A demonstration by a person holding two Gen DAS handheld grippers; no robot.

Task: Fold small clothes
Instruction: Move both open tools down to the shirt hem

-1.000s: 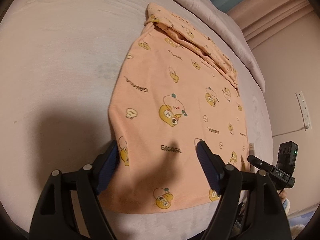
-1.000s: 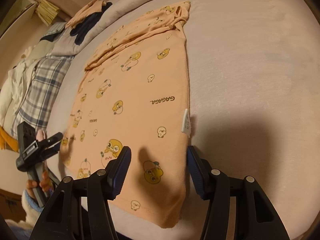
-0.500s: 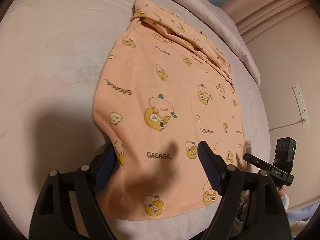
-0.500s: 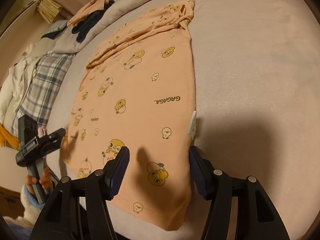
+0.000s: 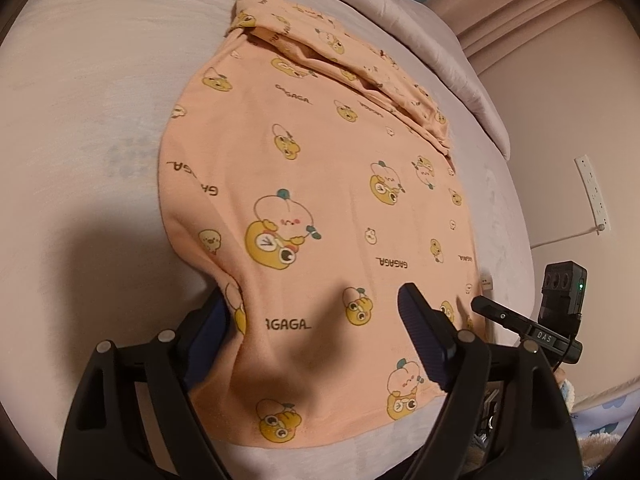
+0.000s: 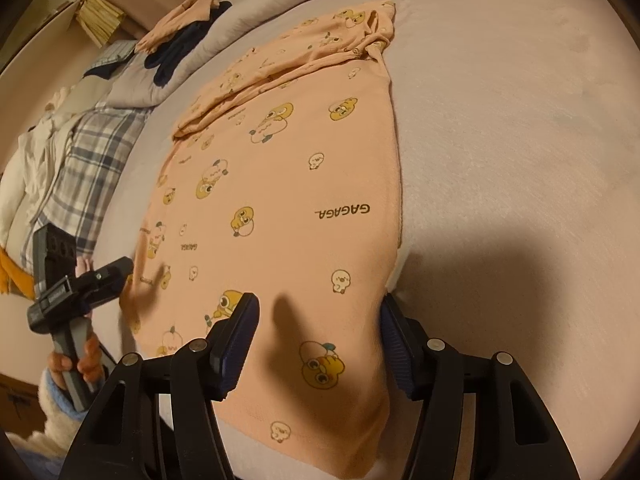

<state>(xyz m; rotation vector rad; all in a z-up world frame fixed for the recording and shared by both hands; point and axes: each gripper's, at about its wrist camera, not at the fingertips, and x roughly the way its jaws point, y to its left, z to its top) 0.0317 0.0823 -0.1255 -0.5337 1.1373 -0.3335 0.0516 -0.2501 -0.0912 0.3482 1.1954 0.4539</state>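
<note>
Peach shirt (image 5: 320, 184) flat on bed (image 5: 88, 92)

Peach cartoon-print garment (image 5: 320, 184), flat on bed

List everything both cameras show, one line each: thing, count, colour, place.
Shirt: one, peach with cartoon prints, flat on bed, sleeves folded at far end.
Bed sheet: one, pale pink, under shirt.
Plaid garment: one, grey-white, bed's left side.
Dark garment: one, navy, far left.
Wall socket: one, white, right wall.
Left gripper: black, blue pads, jaws opening, straddling the shirt's near left edge.
Right gripper: same, straddling the near right edge.
</note>
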